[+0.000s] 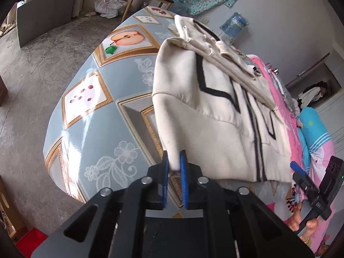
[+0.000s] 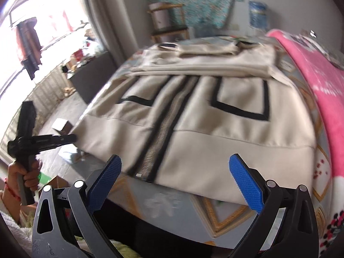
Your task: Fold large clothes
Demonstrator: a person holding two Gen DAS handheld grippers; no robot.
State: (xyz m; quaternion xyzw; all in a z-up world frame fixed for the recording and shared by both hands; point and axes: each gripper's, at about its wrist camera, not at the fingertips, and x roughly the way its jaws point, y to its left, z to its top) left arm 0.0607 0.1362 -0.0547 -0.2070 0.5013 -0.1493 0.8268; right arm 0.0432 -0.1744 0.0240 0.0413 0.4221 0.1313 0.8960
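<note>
Left tool (image 1: pixel 174 167) pinches the cream jacket (image 1: pixel 206 116) hem; right tool (image 2: pixel 175 182) hovers spread

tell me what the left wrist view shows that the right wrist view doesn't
Only the left wrist view shows the left tongs pinching the jacket's hem corner, and the apple print on the tablecloth.

Only the right wrist view shows the right tongs wide open and empty short of the hem, both black-edged pockets square on, and the window.

Both show the cream jacket lying zipped on the table, sleeves folded across its top, the zipper, the pink blanket and the water jug.
</note>
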